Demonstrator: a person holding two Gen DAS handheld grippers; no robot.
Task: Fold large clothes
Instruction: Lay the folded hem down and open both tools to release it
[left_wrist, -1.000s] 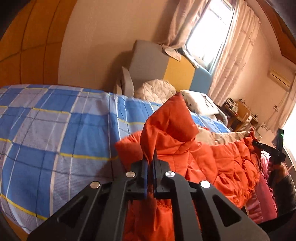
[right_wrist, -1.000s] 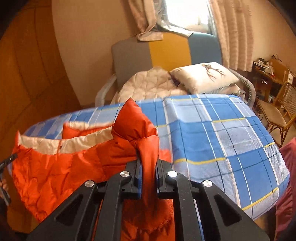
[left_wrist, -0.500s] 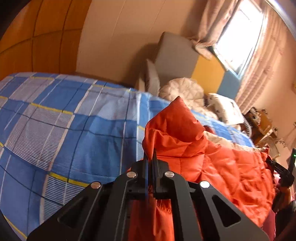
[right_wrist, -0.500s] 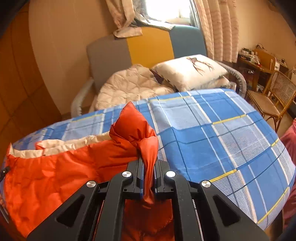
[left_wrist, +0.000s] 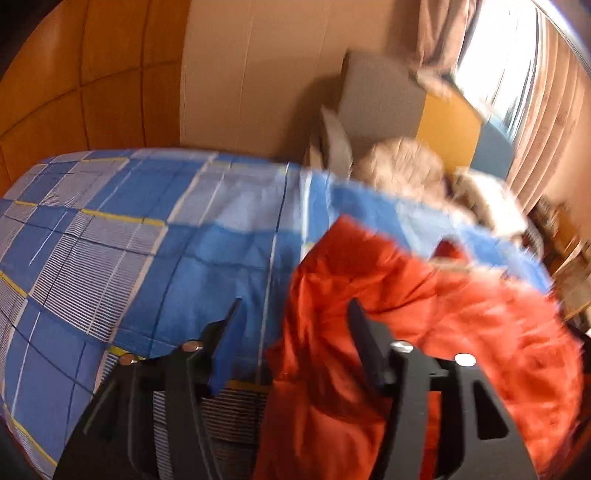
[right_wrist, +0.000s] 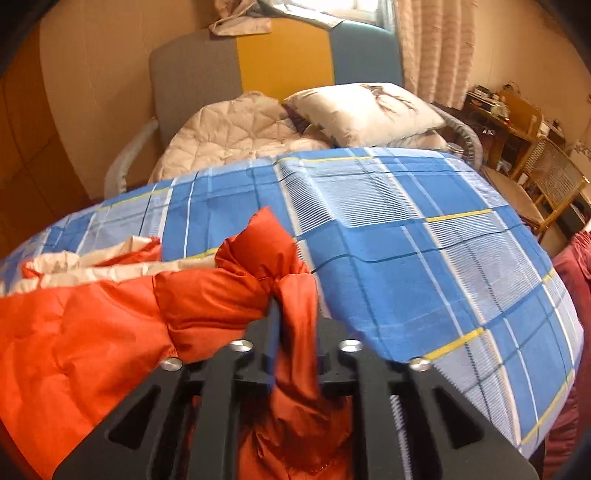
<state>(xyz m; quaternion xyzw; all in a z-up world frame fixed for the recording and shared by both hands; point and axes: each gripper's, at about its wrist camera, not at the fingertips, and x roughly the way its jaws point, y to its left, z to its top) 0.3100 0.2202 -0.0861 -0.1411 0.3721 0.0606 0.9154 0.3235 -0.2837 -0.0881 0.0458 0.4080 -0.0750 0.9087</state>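
Note:
A large orange padded jacket (left_wrist: 436, 317) with a cream lining lies on a bed with a blue checked sheet (left_wrist: 140, 243). My left gripper (left_wrist: 295, 314) is open, its jaws wide apart; the jacket's edge sags between them, loose. The left view is blurred. In the right wrist view the jacket (right_wrist: 110, 314) spreads to the left, cream lining (right_wrist: 92, 269) along its far edge. My right gripper (right_wrist: 295, 317) is shut on a bunched fold of the orange jacket, low over the sheet (right_wrist: 424, 258).
A grey, yellow and blue chair (right_wrist: 280, 62) stands behind the bed, with a cream quilt (right_wrist: 236, 136) and a white pillow (right_wrist: 365, 110) on it. A wooden desk and cane chair (right_wrist: 546, 173) stand at the right. Curtains (left_wrist: 532, 96) hang at the window.
My left gripper has opened and let go of the jacket fold, which has dropped toward the bed. My right gripper has kept its hold and lowered toward the sheet.

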